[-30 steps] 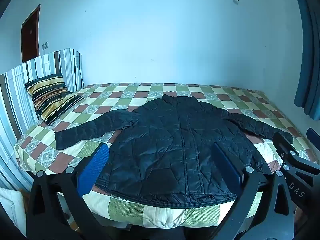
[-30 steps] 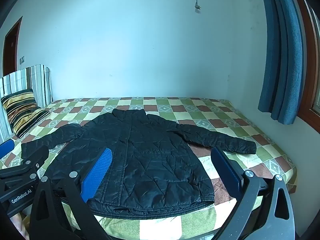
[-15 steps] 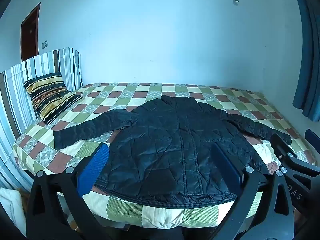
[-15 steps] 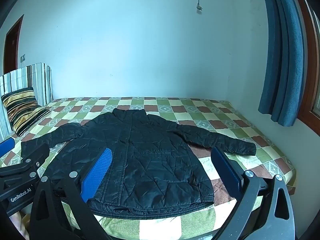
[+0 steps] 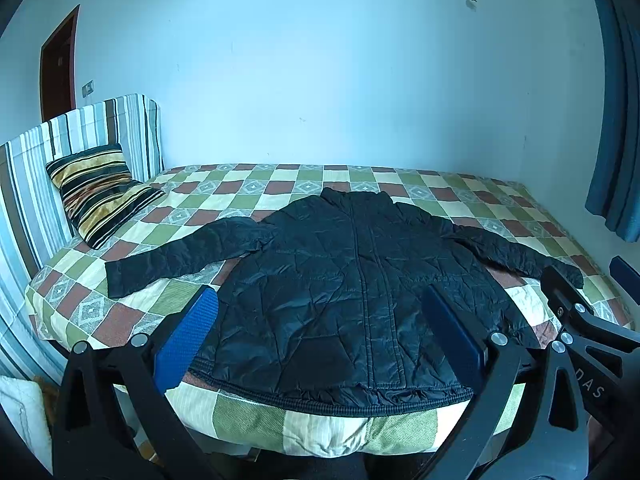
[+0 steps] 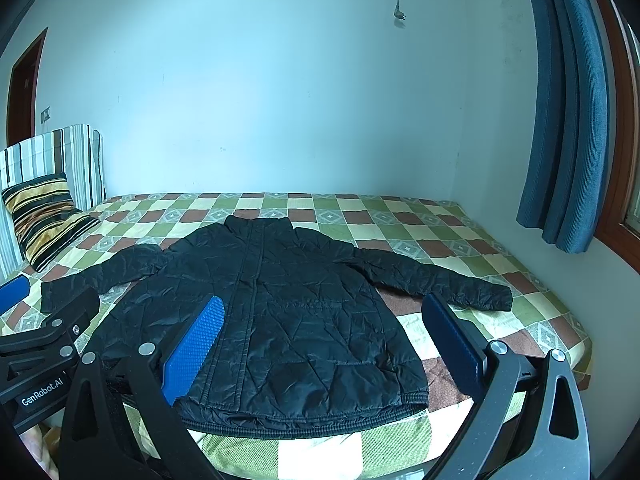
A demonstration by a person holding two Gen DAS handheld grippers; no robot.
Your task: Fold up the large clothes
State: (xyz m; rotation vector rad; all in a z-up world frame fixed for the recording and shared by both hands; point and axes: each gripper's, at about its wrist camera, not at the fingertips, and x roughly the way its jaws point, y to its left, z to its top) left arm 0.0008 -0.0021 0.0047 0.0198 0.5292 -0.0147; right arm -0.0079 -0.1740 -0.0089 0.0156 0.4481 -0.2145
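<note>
A black quilted jacket (image 5: 344,300) lies flat, front up, on the checkered bed (image 5: 280,192), sleeves spread out to both sides and hem at the near edge. It also shows in the right wrist view (image 6: 280,312). My left gripper (image 5: 320,332) is open and empty, held above the near edge of the bed in front of the hem. My right gripper (image 6: 324,336) is open and empty, beside the left one, also in front of the hem. Each gripper shows at the edge of the other's view.
A striped pillow (image 5: 100,192) leans on the striped headboard (image 5: 48,148) at the left. A blue curtain (image 6: 568,120) hangs at the right by a window. A wall runs behind the bed. A brown door (image 5: 58,68) is at the far left.
Both views have shifted only slightly; the jacket lies as before and both grippers stay open.
</note>
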